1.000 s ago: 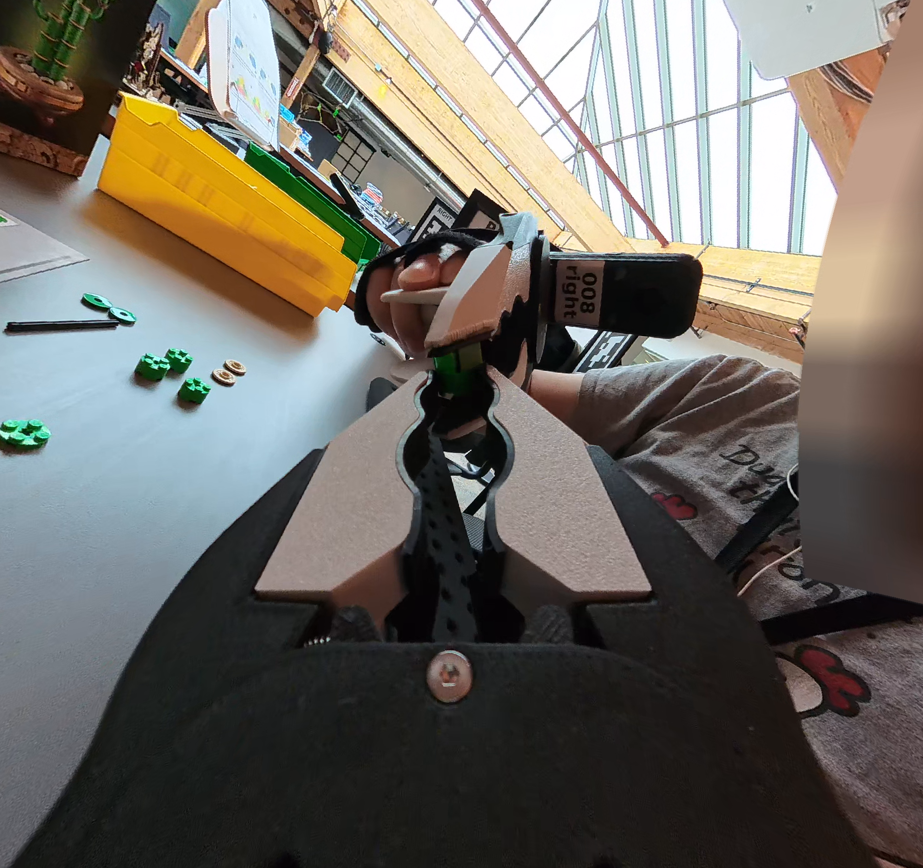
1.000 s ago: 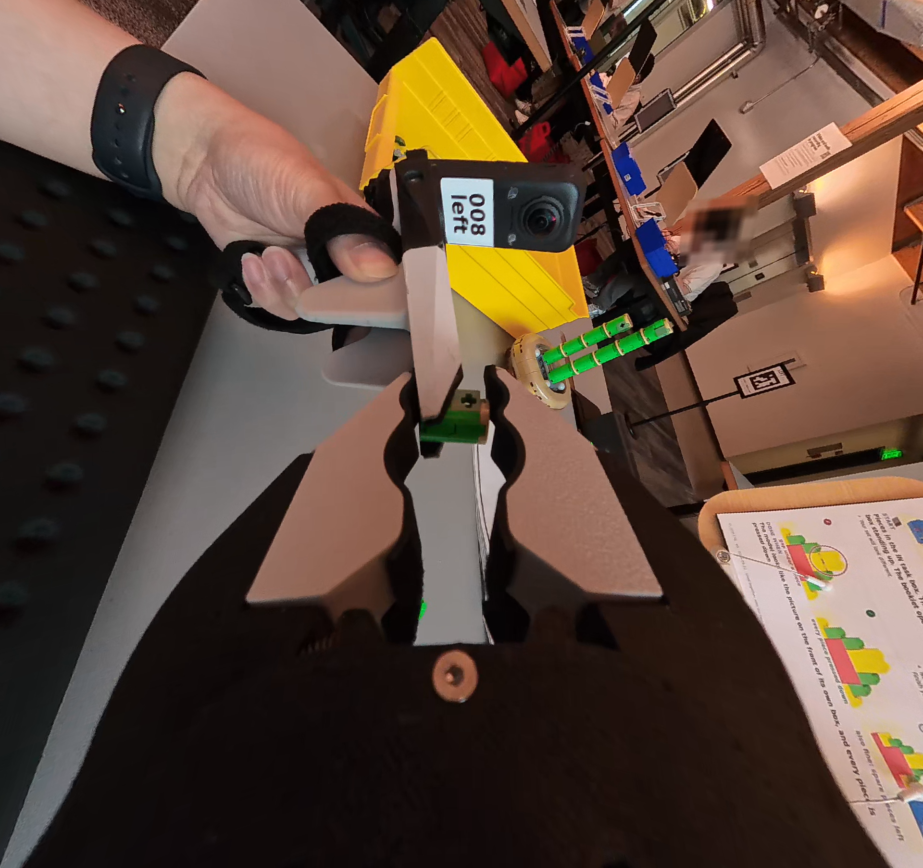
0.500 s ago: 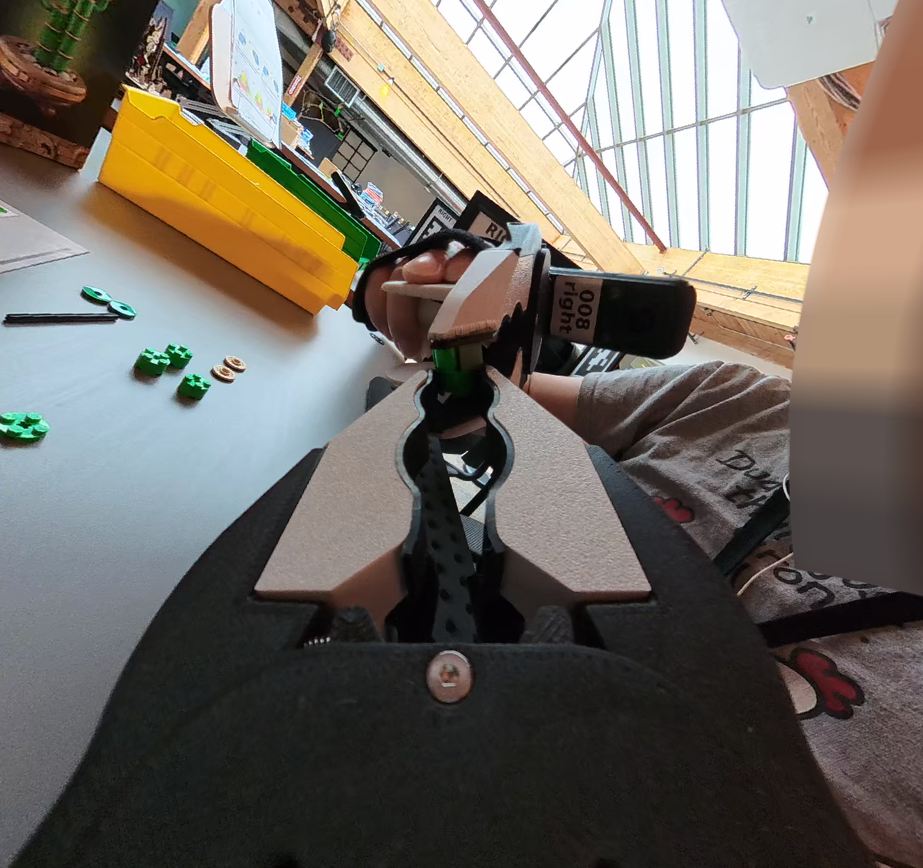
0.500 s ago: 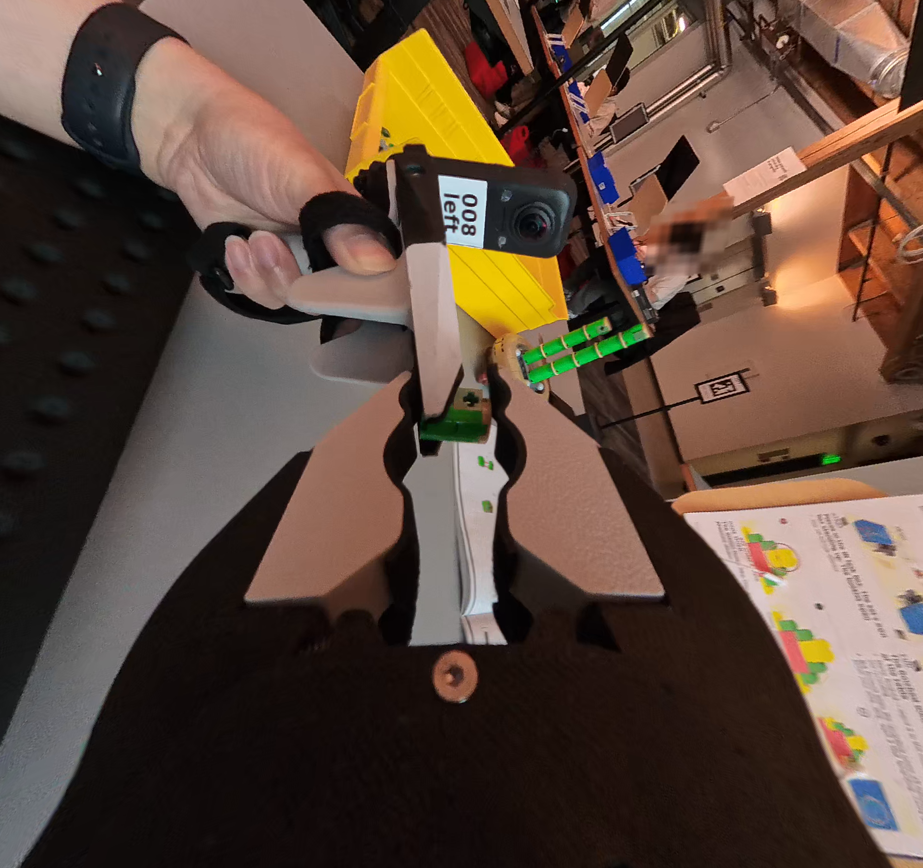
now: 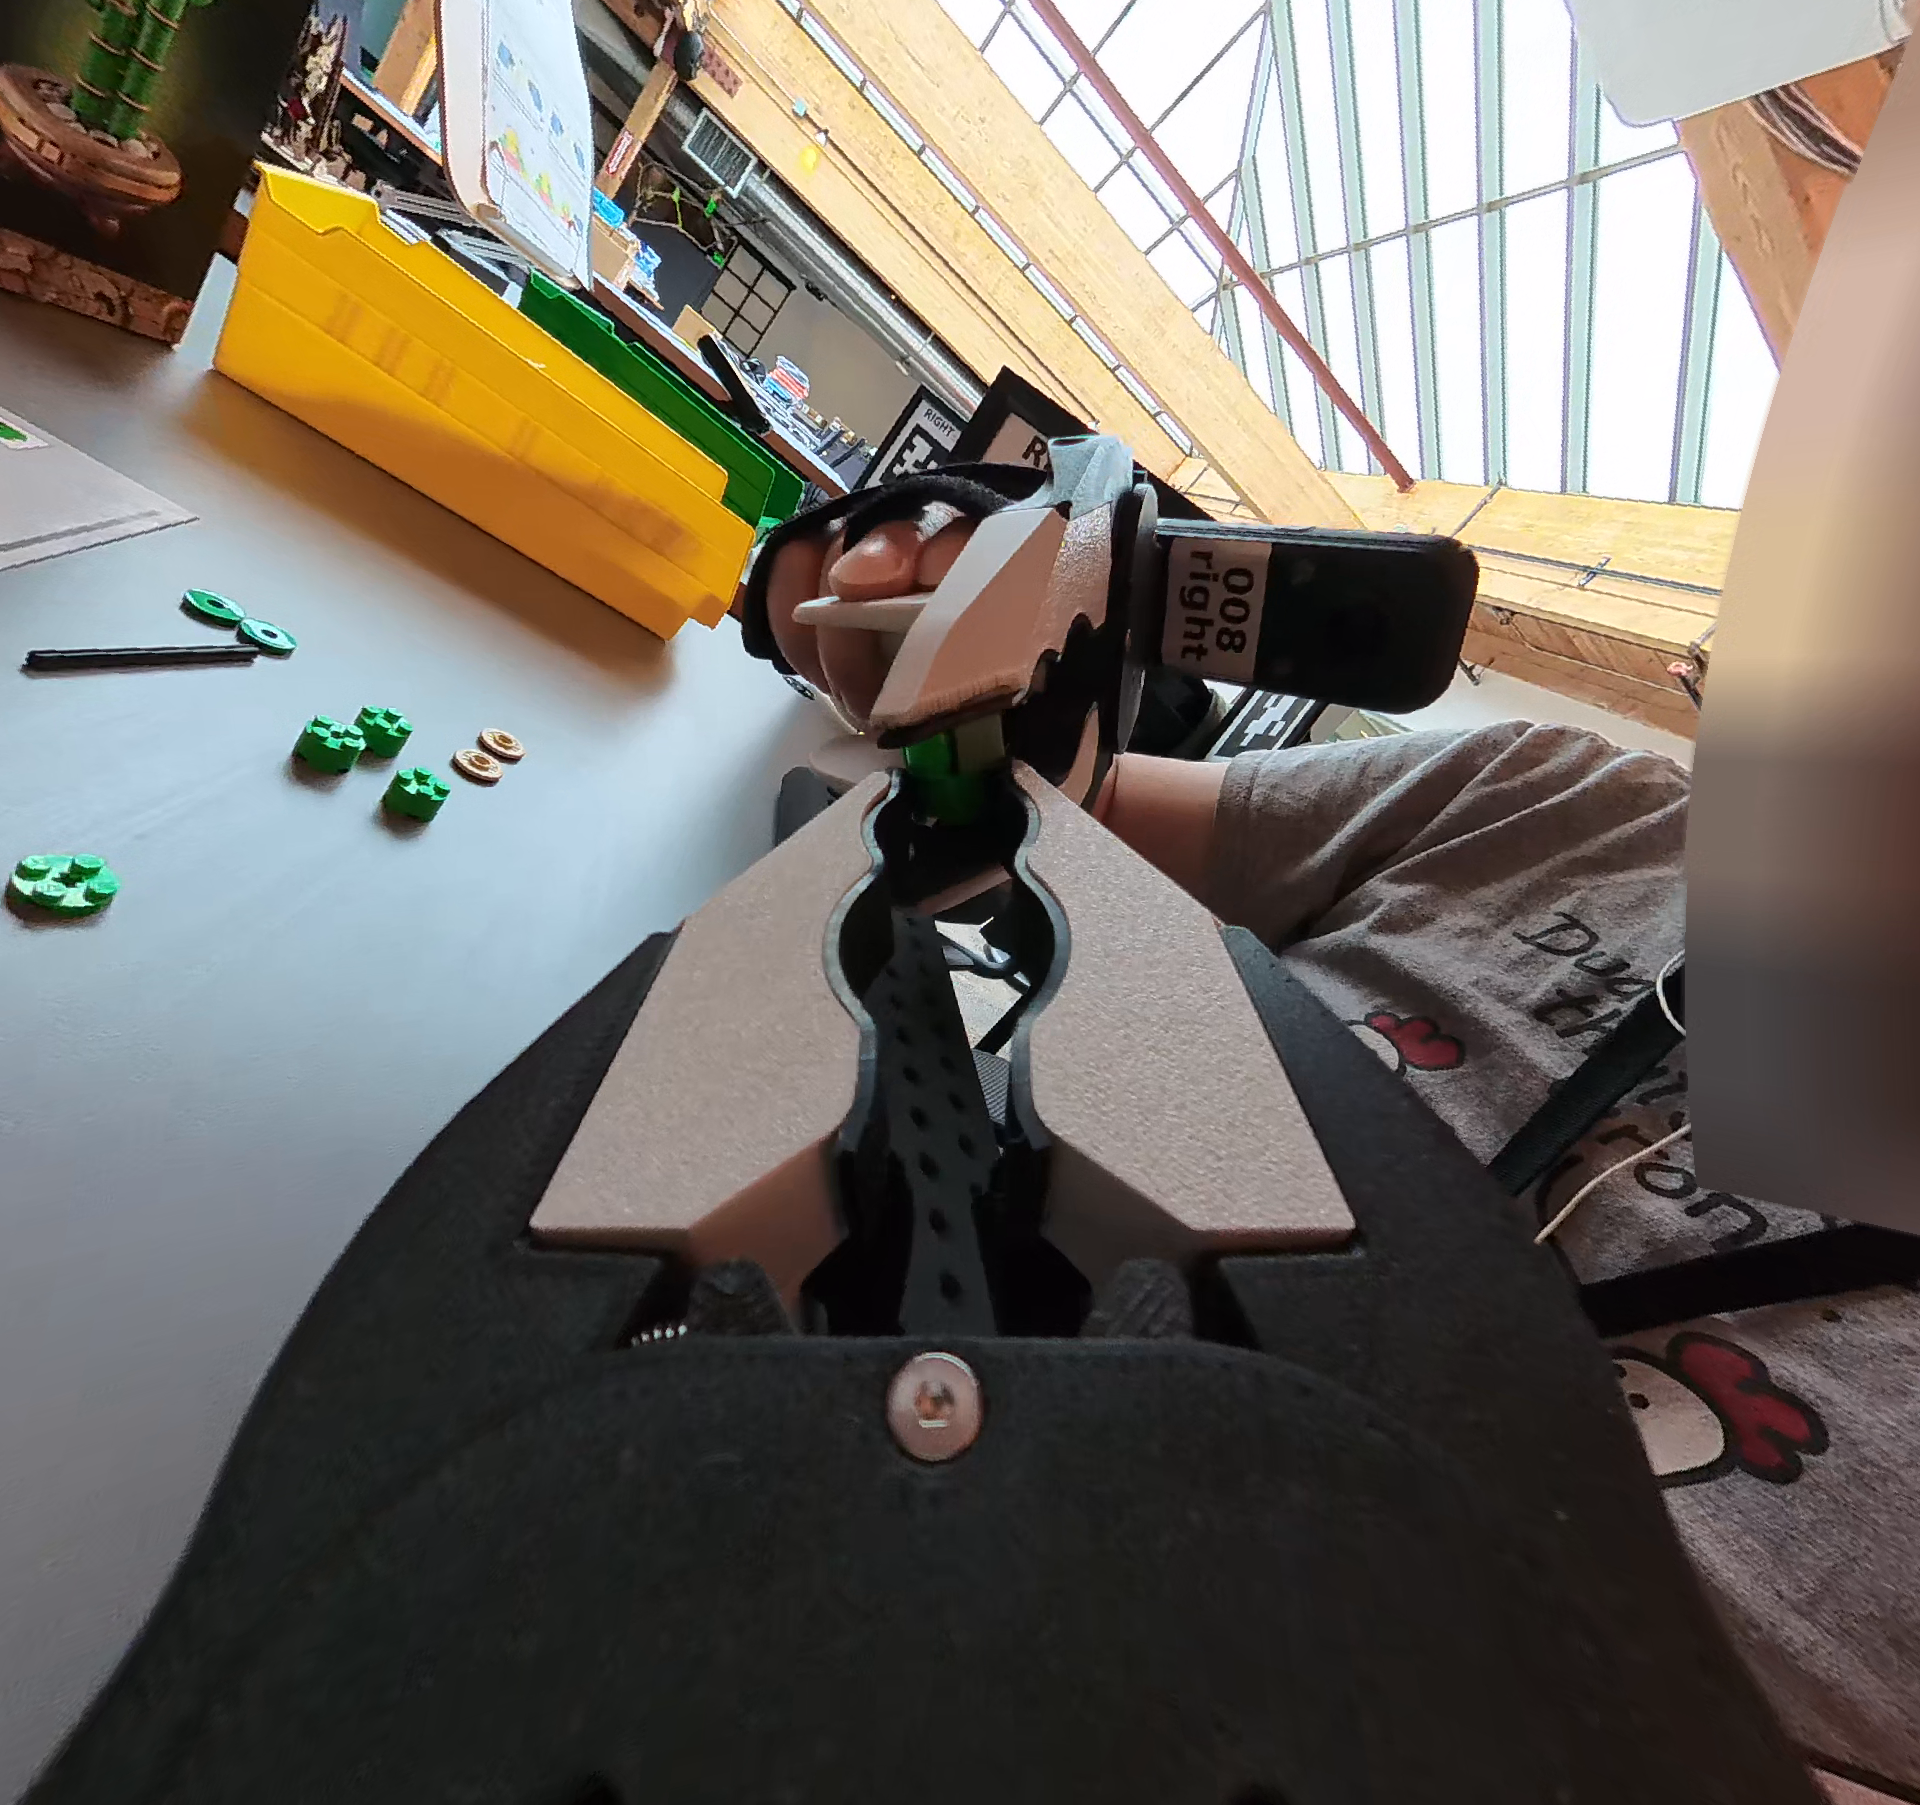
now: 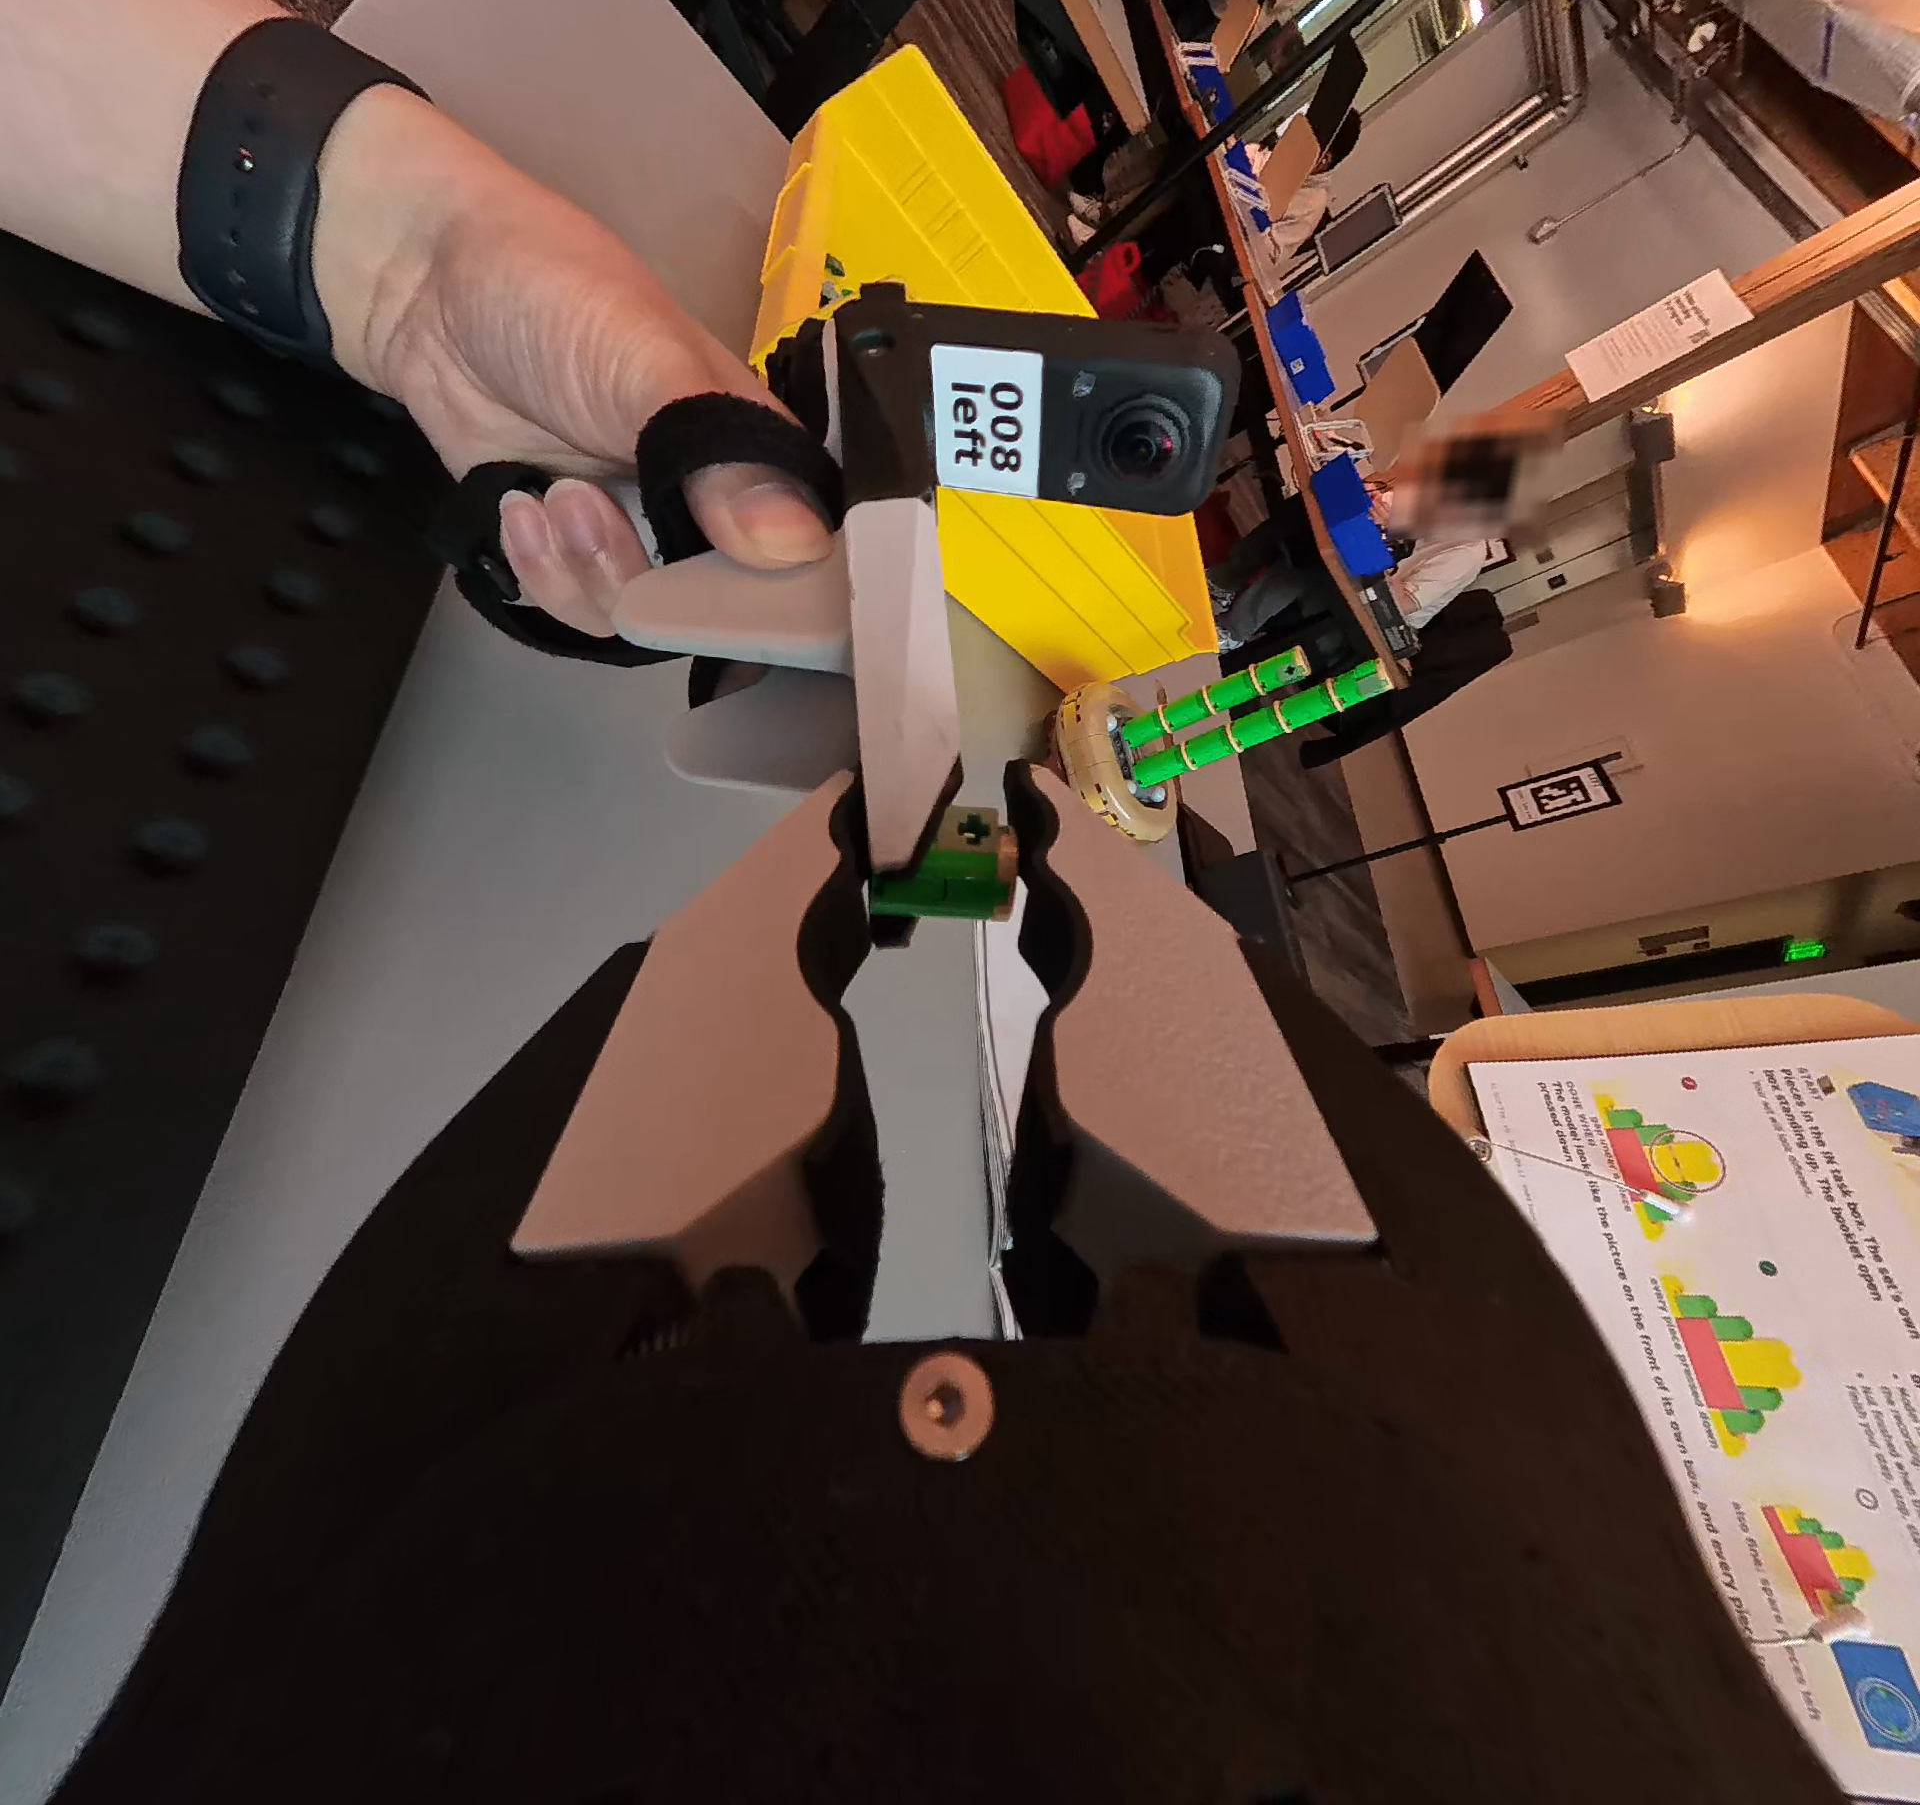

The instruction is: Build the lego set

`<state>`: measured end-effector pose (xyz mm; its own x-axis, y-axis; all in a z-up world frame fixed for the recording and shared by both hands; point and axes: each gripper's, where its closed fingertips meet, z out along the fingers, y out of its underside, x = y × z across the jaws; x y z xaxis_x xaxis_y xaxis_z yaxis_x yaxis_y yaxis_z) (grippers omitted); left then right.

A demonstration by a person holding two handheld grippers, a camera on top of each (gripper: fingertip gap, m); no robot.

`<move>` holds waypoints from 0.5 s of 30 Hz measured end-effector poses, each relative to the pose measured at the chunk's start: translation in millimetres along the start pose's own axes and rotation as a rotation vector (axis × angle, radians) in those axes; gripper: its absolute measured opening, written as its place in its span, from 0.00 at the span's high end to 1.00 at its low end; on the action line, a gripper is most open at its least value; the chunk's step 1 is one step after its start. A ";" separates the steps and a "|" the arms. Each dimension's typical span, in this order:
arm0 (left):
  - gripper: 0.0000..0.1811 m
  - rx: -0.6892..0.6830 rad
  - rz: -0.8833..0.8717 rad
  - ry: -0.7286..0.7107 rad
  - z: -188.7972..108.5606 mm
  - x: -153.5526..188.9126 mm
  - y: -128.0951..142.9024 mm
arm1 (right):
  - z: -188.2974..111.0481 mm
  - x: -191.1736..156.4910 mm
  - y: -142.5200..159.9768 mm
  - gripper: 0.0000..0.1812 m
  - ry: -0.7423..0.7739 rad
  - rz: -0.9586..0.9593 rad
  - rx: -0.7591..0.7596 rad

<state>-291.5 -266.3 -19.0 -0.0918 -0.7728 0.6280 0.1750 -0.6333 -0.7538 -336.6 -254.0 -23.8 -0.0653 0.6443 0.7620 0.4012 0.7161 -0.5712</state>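
Both grippers are lifted off the grey table [image 5: 312, 976] and meet tip to tip. Between them is a short green round lego stack with a tan end [image 6: 940, 888]; it also shows in the left wrist view [image 5: 940, 787]. My right gripper [image 6: 940, 856] is shut on it across its length. My left gripper [image 5: 954, 805] is shut on its green end, and one of its fingers [image 6: 902, 706] covers that end in the right wrist view. A built bamboo piece, a tan round base [image 6: 1117, 763] with two green stalks [image 6: 1247, 706], stands on the table behind.
Loose on the table lie green round bricks [image 5: 358, 737], two tan round plates [image 5: 488, 753], a green flat plate [image 5: 62, 885], a black axle [image 5: 135, 656] and green discs [image 5: 239, 617]. A yellow bin [image 5: 468, 405] and green bin [image 5: 665, 415] stand behind. An instruction sheet [image 6: 1714, 1340] hangs at the right. From either gripper's tips it is about 20 centimeters to the green flat plate [image 5: 62, 885].
Both grippers stay clamped on the green stack. The joined pair has only drifted and tilted slightly; no grip has changed.
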 end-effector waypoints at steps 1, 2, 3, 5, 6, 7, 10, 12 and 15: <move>0.93 0.001 0.000 0.000 -0.1 -0.1 -0.1 | 0.0 0.1 0.0 0.87 0.002 0.003 0.002; 0.93 0.005 -0.002 0.002 -0.2 0.1 -0.7 | 0.1 0.8 -0.7 0.86 0.008 0.008 0.008; 0.93 0.010 -0.003 0.002 -0.5 0.2 -1.6 | 0.6 1.8 -0.9 0.86 0.017 0.018 0.015; 0.93 0.021 -0.012 0.010 -1.0 0.3 -3.3 | 1.1 3.5 -1.8 0.86 0.037 0.035 0.031; 0.92 0.025 -0.017 0.015 -1.1 0.9 -3.8 | 1.0 4.2 -2.3 0.86 0.044 0.032 0.040; 0.92 0.027 -0.017 0.018 -1.0 1.2 -3.8 | 1.0 4.1 -2.3 0.86 0.045 0.031 0.044; 0.93 0.028 -0.003 0.022 -0.9 2.9 -4.2 | 0.5 4.5 -3.1 0.85 0.028 0.061 0.055; 0.92 0.027 -0.001 0.025 -0.8 3.6 -4.1 | 0.5 3.4 -3.5 0.86 0.013 0.067 0.059; 0.93 0.016 0.015 0.019 -0.3 3.9 -2.6 | -0.3 2.5 -4.2 0.86 0.008 0.062 0.063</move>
<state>-292.6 -267.6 -14.6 -0.1074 -0.7828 0.6129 0.1922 -0.6212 -0.7597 -338.2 -255.5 -19.4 -0.0349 0.6862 0.7265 0.3462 0.6903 -0.6353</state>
